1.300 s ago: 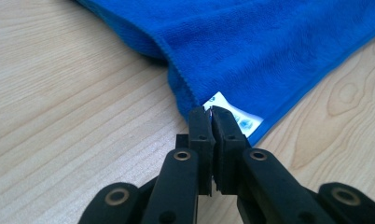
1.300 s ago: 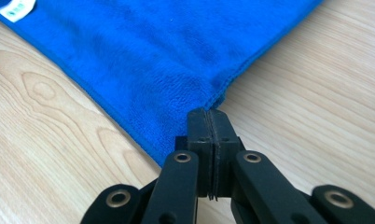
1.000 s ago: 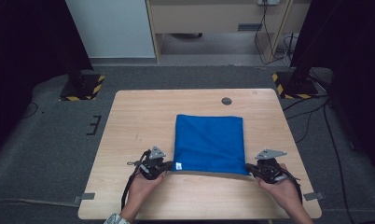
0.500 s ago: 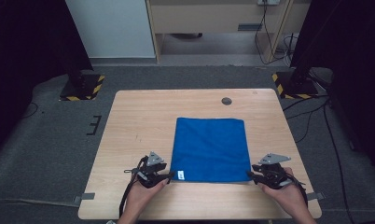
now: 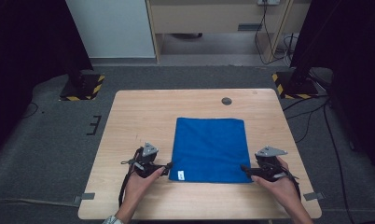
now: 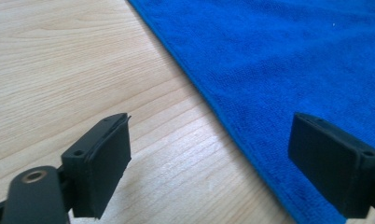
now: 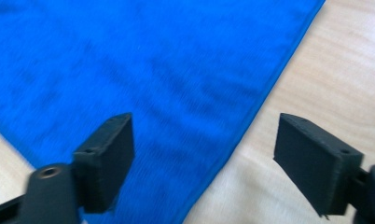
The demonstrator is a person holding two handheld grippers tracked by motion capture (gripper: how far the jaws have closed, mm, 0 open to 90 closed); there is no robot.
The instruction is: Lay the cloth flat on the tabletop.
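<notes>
We see a blue cloth (image 5: 210, 149) lying flat on the wooden worktop (image 5: 134, 116), folded into a neat rectangle a little right of the middle, with a small white tag (image 5: 180, 175) at its near left corner. Our left tool (image 5: 164, 167) rests on the worktop just beside that near left corner, and our right tool (image 5: 247, 170) sits at the near right corner. Both have just been opening and now stand released, with nothing clamped. In the left gripper view the left tool (image 6: 209, 163) has one jaw over bare wood and the other over the cloth (image 6: 288, 60), whose hemmed edge runs between them. In the right gripper view the right tool (image 7: 202, 163) straddles the cloth's (image 7: 143, 65) edge in the same way, pads apart from the fabric. A small dark round disc (image 5: 226, 101) sits in the worktop near the far edge, well apart from the cloth.
</notes>
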